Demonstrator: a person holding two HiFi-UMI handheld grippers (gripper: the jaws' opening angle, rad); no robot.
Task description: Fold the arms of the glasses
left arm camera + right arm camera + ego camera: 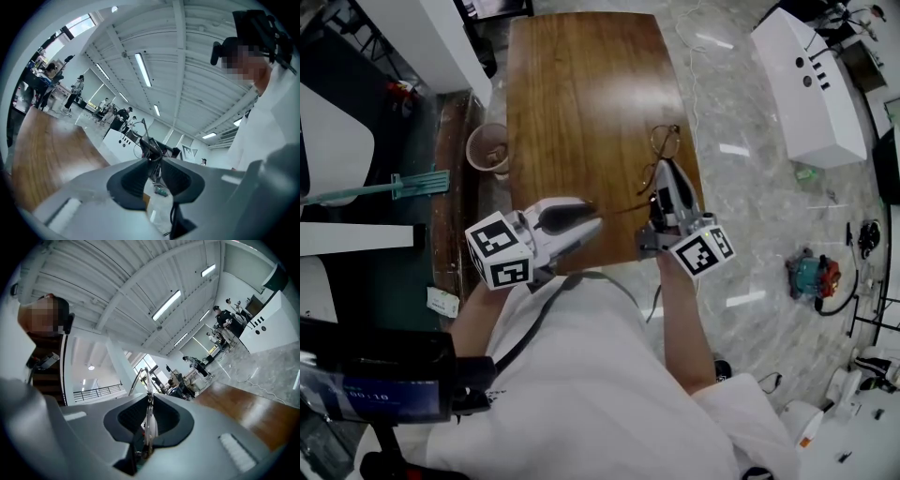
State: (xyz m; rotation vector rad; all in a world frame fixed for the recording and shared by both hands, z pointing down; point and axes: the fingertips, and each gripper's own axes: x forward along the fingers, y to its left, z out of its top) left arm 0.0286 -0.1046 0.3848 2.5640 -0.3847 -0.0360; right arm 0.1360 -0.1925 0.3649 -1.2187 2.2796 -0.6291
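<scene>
Thin wire-framed glasses [665, 141] hang over the right side of the brown wooden table [581, 94]. My right gripper [662, 172] is shut on the glasses; in the right gripper view the frame [148, 420] stands edge-on, pinched between the pads. One slim arm [619, 207] of the glasses stretches left toward my left gripper [596, 218]. The left gripper is open. In the left gripper view the glasses [149, 143] sit just past the jaw tips, and the pads [132, 177] do not press on them.
A paper cup [490, 148] stands on a narrow ledge left of the table, with a green-handled tool [403, 186] further left. A white cabinet [811, 84] stands on the marble floor at the right. The table's near edge runs just under both grippers.
</scene>
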